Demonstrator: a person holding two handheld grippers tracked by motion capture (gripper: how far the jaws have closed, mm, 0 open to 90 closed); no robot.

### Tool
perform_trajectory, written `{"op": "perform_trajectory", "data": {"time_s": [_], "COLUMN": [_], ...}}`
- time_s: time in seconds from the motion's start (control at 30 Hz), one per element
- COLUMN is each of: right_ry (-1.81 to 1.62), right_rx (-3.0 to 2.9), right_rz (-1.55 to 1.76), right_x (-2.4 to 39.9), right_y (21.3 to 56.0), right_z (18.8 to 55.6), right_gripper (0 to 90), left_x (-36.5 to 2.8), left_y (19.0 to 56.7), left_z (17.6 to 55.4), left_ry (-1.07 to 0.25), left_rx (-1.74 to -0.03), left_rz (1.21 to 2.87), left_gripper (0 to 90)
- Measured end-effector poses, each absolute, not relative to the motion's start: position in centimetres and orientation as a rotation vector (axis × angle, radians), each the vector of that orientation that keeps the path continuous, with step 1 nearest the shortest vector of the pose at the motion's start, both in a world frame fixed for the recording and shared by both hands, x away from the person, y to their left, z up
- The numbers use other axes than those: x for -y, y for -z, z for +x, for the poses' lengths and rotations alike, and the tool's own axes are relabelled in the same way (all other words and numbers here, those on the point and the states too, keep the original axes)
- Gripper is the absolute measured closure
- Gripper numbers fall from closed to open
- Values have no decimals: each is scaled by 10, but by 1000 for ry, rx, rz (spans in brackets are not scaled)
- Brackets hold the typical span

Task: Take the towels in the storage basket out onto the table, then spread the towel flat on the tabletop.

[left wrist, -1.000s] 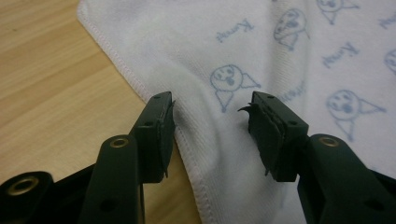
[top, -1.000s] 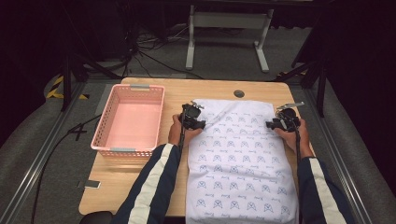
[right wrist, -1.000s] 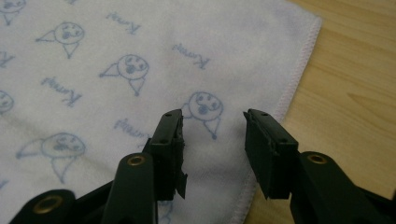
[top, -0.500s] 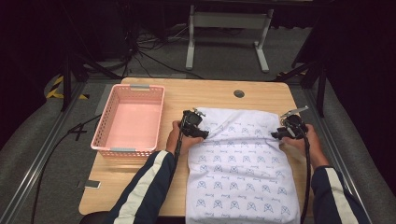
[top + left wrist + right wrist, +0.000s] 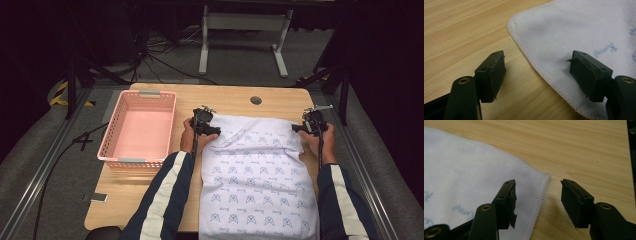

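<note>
A white towel (image 5: 255, 175) printed with small blue marks lies flat on the wooden table (image 5: 230, 97), hanging over the near edge. My left gripper (image 5: 210, 131) is at its far left corner (image 5: 519, 21). Its jaws have just been opening and stand open, one over bare wood, the other over the towel's hem, with nothing pressed between them. My right gripper (image 5: 300, 128) is at the far right corner (image 5: 544, 180). Its jaws have also just been opening and straddle the hem (image 5: 540, 200) without pressing it.
An empty pink plastic basket (image 5: 137, 127) stands on the table's left side. A small dark round grommet (image 5: 256, 100) sits near the far edge. A small flat object (image 5: 98, 198) lies at the near left corner. A metal stand (image 5: 245, 22) is on the floor beyond.
Both grippers have let go of the towel's far corners and their jaws have spread. The right hand has shifted slightly outward to the right. The towel now lies flat.
</note>
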State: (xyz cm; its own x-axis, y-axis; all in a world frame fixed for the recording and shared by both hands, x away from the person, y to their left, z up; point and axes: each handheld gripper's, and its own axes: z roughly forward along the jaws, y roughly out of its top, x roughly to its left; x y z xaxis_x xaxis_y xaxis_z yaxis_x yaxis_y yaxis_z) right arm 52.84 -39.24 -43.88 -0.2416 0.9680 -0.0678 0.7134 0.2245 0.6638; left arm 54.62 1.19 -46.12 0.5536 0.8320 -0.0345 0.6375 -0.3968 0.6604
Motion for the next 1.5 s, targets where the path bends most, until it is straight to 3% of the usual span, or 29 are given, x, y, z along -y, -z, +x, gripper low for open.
{"op": "perform_trajectory", "data": {"time_s": [0.2,0.3,0.37,0.4,0.5,0.6,0.8,1.07,1.33,1.5], "right_ry": [-687,-702,-730,-739,-754,-770,-779,-801,-960,-1004], "right_rx": [-2054,-2064,-2070,-2085,-2120,-2150,-2152,-2156,-2146,-2146], "right_rz": [1569,1573,1597,1587,1559,1550,1563,1511,1377,1326], "right_x": [390,392,395,394,390,386,384,380,373,371], "right_y": [444,444,445,444,443,443,442,431,391,383], "right_z": [535,535,536,535,534,532,531,527,504,489], "right_gripper": [433,447,466,514,694,787,872,879,880,880], "left_x": [-10,-9,-9,-9,-10,-12,-10,-11,-17,-22], "left_y": [459,457,455,454,453,453,452,435,398,385], "left_z": [549,548,549,549,548,548,547,539,516,498], "left_ry": [-380,-355,-350,-340,-303,-280,-303,-349,-435,-406], "left_rx": [-1167,-1118,-1100,-1097,-1089,-1085,-1095,-1056,-945,-851], "left_rz": [2193,2217,2234,2236,2243,2238,2238,2182,2176,2141], "left_gripper": [283,417,447,545,704,833,862,863,863,863]}}
